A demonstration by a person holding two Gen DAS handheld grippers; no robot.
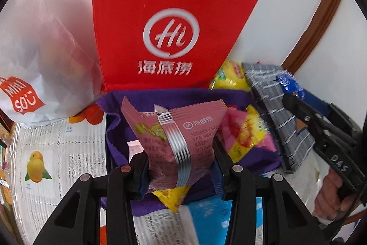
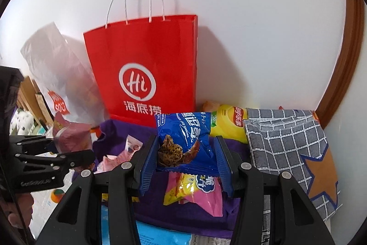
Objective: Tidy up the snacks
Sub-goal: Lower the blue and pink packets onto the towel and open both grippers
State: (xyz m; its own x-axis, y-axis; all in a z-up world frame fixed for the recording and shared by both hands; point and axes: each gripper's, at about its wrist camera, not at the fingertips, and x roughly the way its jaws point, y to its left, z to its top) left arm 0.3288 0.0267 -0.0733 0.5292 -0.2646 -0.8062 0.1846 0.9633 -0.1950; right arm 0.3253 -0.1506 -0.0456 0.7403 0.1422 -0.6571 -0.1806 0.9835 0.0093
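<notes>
My left gripper (image 1: 180, 172) is shut on a pink snack packet (image 1: 179, 144) with a silver seam, held over a purple fabric bin (image 1: 142, 98). My right gripper (image 2: 187, 167) is shut on a blue chocolate chip cookie packet (image 2: 185, 141) above the same purple bin (image 2: 128, 141). Inside the bin lie a pink-and-yellow snack pack (image 2: 195, 192) and small pink packets (image 2: 133, 145). The same pink-and-yellow pack (image 1: 246, 137) shows in the left wrist view. The left gripper (image 2: 68, 148) with its pink packet appears at the left of the right wrist view. The right gripper (image 1: 289, 93) shows at the right of the left wrist view.
A red paper bag (image 2: 146, 66) with white handles stands against the wall behind the bin, a white plastic bag (image 2: 62, 75) to its left. A yellow chips bag (image 2: 229, 123) and a grey grid-patterned fabric container (image 2: 286, 144) sit to the right. A fruit-printed mat (image 1: 57, 153) covers the surface.
</notes>
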